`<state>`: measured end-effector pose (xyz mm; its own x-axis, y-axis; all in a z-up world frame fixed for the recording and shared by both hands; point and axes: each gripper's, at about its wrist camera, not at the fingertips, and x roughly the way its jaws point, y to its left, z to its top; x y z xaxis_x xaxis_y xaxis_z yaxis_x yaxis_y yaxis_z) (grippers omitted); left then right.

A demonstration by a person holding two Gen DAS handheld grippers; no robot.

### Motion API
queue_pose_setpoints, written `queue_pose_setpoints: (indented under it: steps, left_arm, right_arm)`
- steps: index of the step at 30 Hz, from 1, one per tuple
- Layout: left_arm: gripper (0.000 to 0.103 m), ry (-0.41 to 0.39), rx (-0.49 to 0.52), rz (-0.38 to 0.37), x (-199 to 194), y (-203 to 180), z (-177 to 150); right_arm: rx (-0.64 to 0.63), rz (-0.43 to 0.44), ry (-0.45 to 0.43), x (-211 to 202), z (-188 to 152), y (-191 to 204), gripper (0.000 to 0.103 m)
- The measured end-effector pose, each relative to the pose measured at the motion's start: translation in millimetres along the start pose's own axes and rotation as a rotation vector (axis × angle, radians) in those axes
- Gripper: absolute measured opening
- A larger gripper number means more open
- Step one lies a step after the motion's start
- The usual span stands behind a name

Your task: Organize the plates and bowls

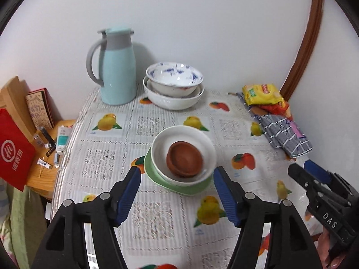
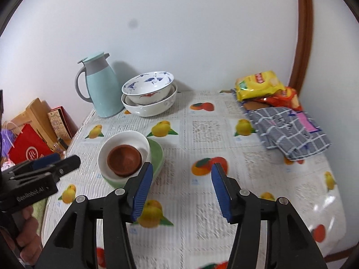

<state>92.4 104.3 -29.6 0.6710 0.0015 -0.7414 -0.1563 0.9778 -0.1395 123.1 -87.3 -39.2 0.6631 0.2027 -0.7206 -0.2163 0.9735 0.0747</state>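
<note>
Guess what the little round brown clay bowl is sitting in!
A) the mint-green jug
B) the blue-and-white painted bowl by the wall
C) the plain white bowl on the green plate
C: the little round brown clay bowl sits inside the plain white bowl, which rests on the green plate.

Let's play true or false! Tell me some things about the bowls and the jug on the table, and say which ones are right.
1. The small brown bowl sits inside a white bowl. True.
2. The pale blue jug lies on its side. False: it stands upright.
3. The left tool holds the brown bowl. False: it is open and empty.
4. The blue-patterned bowl is nested in a larger white bowl. True.
</note>
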Motion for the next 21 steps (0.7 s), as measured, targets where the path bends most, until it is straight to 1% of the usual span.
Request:
queue_pose_setpoints:
  steps: [2, 3, 4, 5, 6, 8, 10, 12, 14, 17, 21]
  left_arm:
    - [0.070, -0.032, -0.004, 0.001, -14.2, -7.5, -7.1]
    - [0.074, -0.045, -0.002, -0.001, -19.4, -10.5, -9.6]
    - [0.076, -0.058, 0.002, -0.001, -24.7, -14.1, -12.4]
    - [0.082, -0.072, 0.006, 0.001, -30.6, -18.2, -16.1]
    - [0.086, -0.082, 0.010, 0.002, -34.4, -21.5, -18.8]
    - [0.088, -0.107, 0.021, 0.005, -44.8, -29.5, -26.5]
    - [0.089, -0.122, 0.027, 0.018, -54.0, -37.0, -33.8]
    - [0.092, -0.129, 0.015, 0.012, -61.4, -41.3, -41.0]
    - [0.094, -0.130, 0.018, 0.001, -67.2, -46.8, -48.2]
    - [0.094, -0.135, 0.041, 0.007, -75.9, -55.5, -57.9]
    - [0.094, -0.138, 0.055, -0.015, -89.0, -62.6, -71.8]
  right_arm:
    - [0.005, -0.015, -0.010, -13.4, -6.8, -5.2, 0.054]
    - [0.006, -0.023, -0.015, -20.4, -10.8, -8.3, 0.055]
    - [0.007, -0.029, -0.020, -25.5, -13.9, -10.0, 0.060]
    - [0.009, -0.036, -0.028, -32.3, -18.3, -13.3, 0.065]
    - [0.009, -0.039, -0.035, -37.5, -21.9, -14.7, 0.067]
    - [0.009, -0.050, -0.050, -47.7, -28.9, -18.5, 0.073]
    - [0.008, -0.080, -0.072, -60.4, -36.9, -22.7, 0.078]
    - [-0.004, -0.092, -0.084, -71.3, -44.0, -25.1, 0.080]
    - [0.001, -0.107, -0.094, -80.5, -50.8, -28.6, 0.090]
    - [0.001, -0.139, -0.111, -93.6, -60.8, -31.6, 0.093]
    - [0.027, -0.131, -0.108, -107.7, -72.6, -37.8, 0.093]
